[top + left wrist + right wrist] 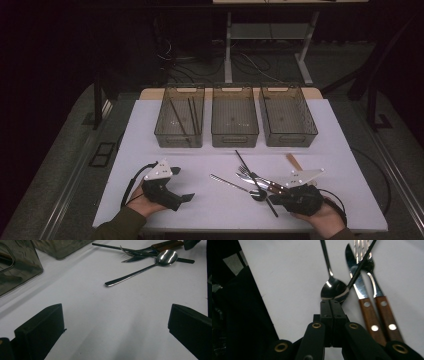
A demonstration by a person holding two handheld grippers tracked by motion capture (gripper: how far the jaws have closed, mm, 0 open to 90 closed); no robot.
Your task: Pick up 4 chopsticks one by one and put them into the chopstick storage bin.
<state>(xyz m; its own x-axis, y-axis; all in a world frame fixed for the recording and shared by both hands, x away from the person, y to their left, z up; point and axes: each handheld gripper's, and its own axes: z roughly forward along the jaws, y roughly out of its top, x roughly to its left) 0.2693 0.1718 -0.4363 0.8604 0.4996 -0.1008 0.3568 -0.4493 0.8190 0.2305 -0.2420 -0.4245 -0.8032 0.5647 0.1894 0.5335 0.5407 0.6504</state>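
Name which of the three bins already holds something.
The leftmost bin: dark chopsticks lie inside it, while the other two look empty.

The white surface (150, 125) carries three smoky plastic bins (235, 117) in a row at its far edge. Nearer lie a spoon (232, 184), a black chopstick (255, 181), and a wood-handled fork (250, 175) and knife (262, 185).

Three bins (235, 117) are counted far, two grippers (181, 197) near. One spoon (235, 186), one fork (250, 175), one knife (262, 184), one loose chopstick (255, 182) are counted.
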